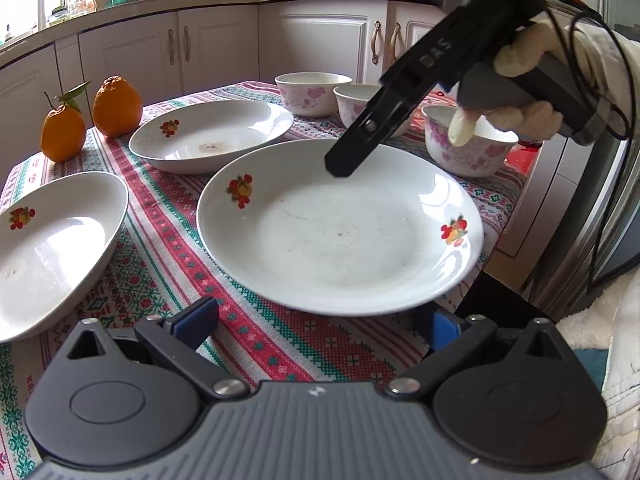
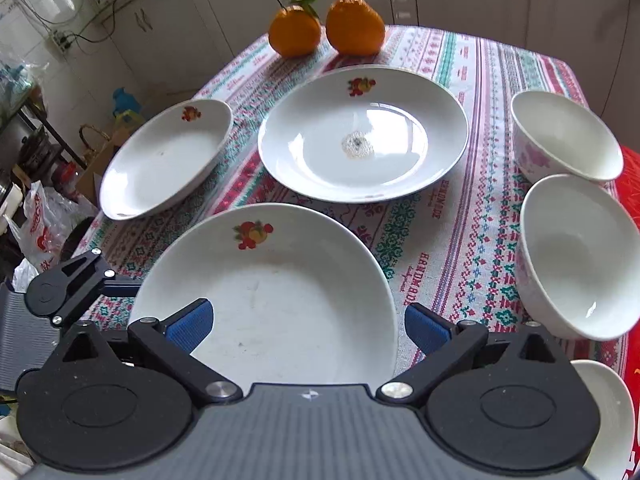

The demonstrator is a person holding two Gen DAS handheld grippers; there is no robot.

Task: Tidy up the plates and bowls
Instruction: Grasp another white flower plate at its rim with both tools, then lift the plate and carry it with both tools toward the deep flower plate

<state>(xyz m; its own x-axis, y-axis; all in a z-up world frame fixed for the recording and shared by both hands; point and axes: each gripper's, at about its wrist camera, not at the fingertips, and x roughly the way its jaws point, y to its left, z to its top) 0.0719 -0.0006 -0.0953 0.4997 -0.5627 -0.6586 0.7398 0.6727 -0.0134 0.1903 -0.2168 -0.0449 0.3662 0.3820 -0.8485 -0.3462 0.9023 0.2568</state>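
Bowls (image 1: 313,92): right wrist view hides one.

The three white glazed ceramic plates with fruit decals (image 2: 362,134) are glossy and throw window glare; the nearest one (image 2: 280,292) looks duller, with faint scuffs. The white porcelain bowls with pink blossom print (image 2: 576,256) shine smoothly too. Under them lies a woven red, green and white cloth (image 2: 452,240) with a coarse, matt, stitch-like texture. Two orange citrus fruits (image 2: 354,26) at its far edge have pebbled, slightly waxy skin. The gripper's (image 2: 308,328) black matt plastic links carry bright metal rivets and blue rubbery pads (image 2: 190,326).
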